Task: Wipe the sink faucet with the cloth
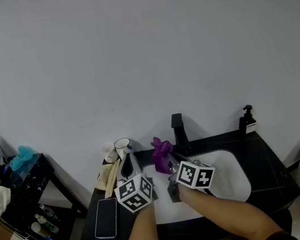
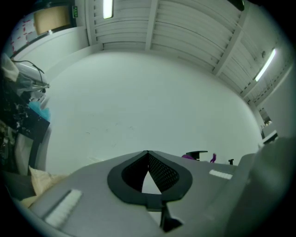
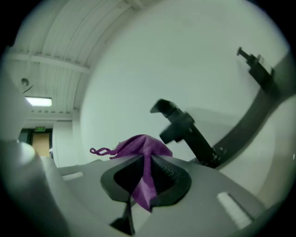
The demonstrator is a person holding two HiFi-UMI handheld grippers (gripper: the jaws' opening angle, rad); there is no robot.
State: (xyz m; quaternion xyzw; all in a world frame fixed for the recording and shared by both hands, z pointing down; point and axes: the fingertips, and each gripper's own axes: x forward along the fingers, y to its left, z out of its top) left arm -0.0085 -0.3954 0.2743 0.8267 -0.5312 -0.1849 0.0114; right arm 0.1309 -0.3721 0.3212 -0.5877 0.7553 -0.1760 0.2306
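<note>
The right claw [image 3: 147,159] pinches the purple cloth [image 3: 138,147]; the black faucet [image 3: 185,132] stands upright just ahead and slightly right of it, not touching; the left claw [image 2: 148,162], closed and empty, sits farther left, so the right is nearer.

The left gripper [image 1: 128,161] and right gripper [image 1: 171,163] are grey with black ribbed pads [image 2: 162,173] and white cubes [image 1: 135,193] bearing black square markers; a dark sleeve [image 1: 276,238] shows.
</note>
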